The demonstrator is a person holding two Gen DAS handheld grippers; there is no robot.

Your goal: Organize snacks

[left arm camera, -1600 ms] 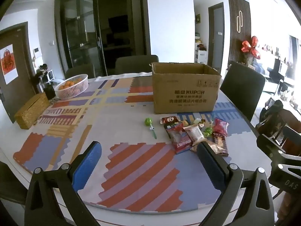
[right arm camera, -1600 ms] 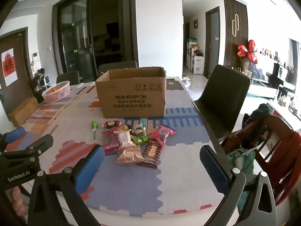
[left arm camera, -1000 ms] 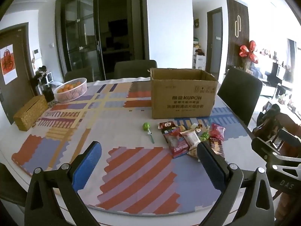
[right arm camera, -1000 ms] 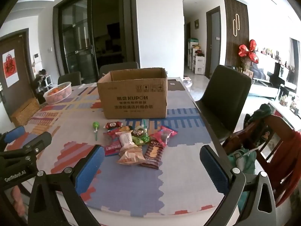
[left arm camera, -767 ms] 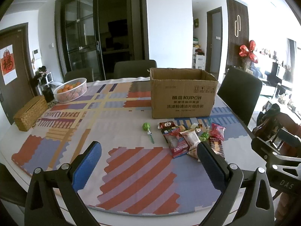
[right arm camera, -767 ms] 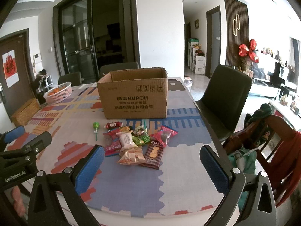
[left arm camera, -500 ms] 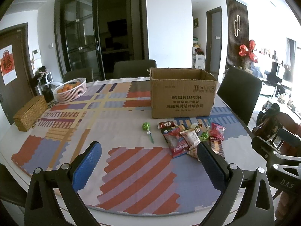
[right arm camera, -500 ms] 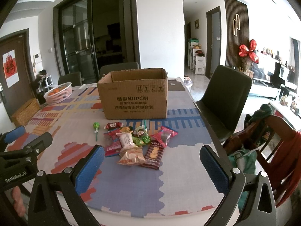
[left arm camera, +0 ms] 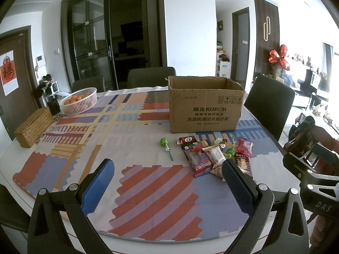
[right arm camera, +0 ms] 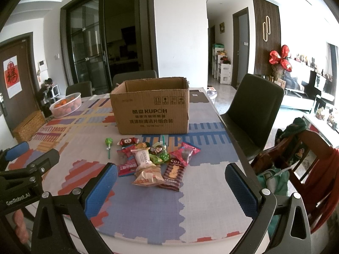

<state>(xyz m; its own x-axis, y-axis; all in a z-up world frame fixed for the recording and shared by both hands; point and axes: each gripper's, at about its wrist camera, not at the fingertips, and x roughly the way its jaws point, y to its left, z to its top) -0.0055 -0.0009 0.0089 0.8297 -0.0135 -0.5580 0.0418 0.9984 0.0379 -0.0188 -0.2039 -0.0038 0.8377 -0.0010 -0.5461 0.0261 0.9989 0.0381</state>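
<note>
While both grippers hover wide, empty at near table edge: right gripper [right arm camera: 170, 182] suits snack pile [right arm camera: 155, 160] before cardboard box [right arm camera: 151, 106]; left gripper [left arm camera: 167, 180] nearer lone green lollipop [left arm camera: 165, 145]. Take top packet first, pinch flat.

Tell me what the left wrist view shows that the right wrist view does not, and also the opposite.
Only the left wrist view shows the left gripper with its jaws open, and the right gripper's body at the right edge. Only the right wrist view shows the right gripper, jaws also open, the left gripper's body at the left edge, and a wooden chair with red cloth. Both show the cardboard box, the snack pile, the green lollipop apart from it, the fruit basket and the woven box.
</note>
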